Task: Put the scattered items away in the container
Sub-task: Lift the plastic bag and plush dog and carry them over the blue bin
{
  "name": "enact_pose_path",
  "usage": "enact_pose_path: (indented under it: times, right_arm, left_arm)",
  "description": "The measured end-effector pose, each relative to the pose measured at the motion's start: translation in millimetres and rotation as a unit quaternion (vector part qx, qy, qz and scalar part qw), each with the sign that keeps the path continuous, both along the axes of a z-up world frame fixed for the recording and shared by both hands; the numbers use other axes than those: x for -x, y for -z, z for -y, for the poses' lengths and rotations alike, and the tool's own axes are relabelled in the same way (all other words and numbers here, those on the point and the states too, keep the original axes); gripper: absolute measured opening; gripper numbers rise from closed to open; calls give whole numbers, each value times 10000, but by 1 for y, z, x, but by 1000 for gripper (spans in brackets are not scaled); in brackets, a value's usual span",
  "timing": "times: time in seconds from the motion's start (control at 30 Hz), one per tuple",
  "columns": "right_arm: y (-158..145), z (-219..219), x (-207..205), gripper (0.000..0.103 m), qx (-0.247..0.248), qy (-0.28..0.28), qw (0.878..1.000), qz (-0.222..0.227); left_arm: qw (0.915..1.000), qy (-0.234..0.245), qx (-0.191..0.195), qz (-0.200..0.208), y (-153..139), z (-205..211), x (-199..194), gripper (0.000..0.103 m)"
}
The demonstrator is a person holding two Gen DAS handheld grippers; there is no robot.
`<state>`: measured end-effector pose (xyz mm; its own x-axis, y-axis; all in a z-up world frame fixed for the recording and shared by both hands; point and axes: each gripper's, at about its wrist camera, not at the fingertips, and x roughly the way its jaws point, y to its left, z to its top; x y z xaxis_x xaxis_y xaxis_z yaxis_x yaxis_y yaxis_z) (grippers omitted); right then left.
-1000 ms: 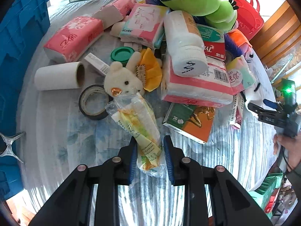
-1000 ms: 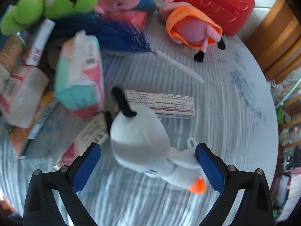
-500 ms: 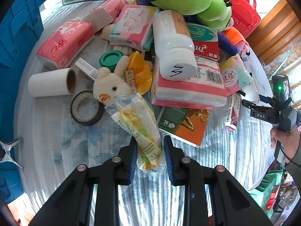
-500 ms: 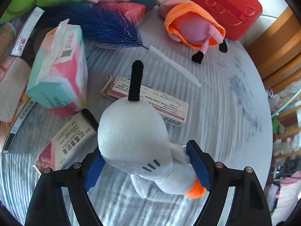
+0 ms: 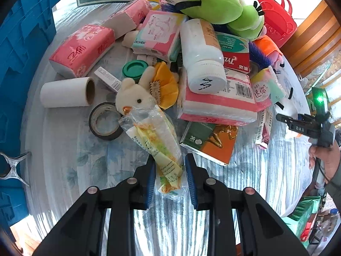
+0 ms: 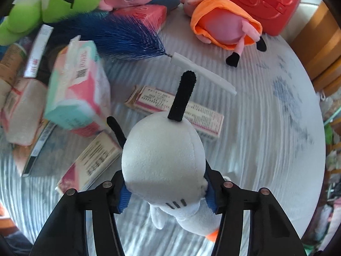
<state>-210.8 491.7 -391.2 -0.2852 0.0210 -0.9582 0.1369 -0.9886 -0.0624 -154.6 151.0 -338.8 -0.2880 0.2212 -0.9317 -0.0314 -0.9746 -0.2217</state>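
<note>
The white plush toy (image 6: 164, 160), long axis running away from the camera with black ears pointing outward, is pinched by the right gripper (image 6: 167, 196) above the tabletop (image 6: 266, 128), while only the left view shows the left gripper (image 5: 170, 179) squeezing a lengthwise snack bag (image 5: 157, 140)

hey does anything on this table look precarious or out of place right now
Yes. A white bottle lies on its side atop a pink tissue pack, cap end overhanging, so it might roll off. Otherwise just scattered clutter; nothing spilled or visibly damaged.
</note>
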Motion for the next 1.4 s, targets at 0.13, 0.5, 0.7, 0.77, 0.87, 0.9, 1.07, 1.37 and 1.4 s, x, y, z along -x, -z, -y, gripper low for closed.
enact_pose_path:
  times: [0.13,0.5,0.7,0.77,0.87,0.9,1.07,1.37,1.4]
  right_arm:
    - [-11,-2,-24,55,252,230,9994,-19]
    - [-73,7,-77,55,906,657,9932,-329]
    - [-123,27,-93,55,1284,937,9853,-623]
    - [-141,31,-95,55,1347,893,9838,-780]
    - [-169,38,-95,55,1371,776,9821,-1036]
    - [-178,40,-96,55,1381,746,9814,-1107]
    - [-215,49,-101,55,1372,614,9781,-1438]
    - [-252,69,-111,55,1466,410,9719,-1794]
    - [-253,71,-111,55,1467,401,9717,-1805]
  left_arm:
    - [9999,39,-27,-119,-9,-2,2,26]
    - [9993,85,82,-366,-42,-7,5,26]
    - [9978,86,67,-657,-80,-10,3,26]
    - [9969,99,0,-781,-95,-11,2,26]
    - [9954,116,-153,-943,-116,-7,-1,26]
    - [9948,116,-201,-994,-124,-7,-2,26]
    - [9913,116,-346,-1261,-160,-4,-9,26]
    - [9831,310,-276,-1781,-222,-2,-20,26]
    - [9819,323,-244,-1849,-228,-2,-22,26]
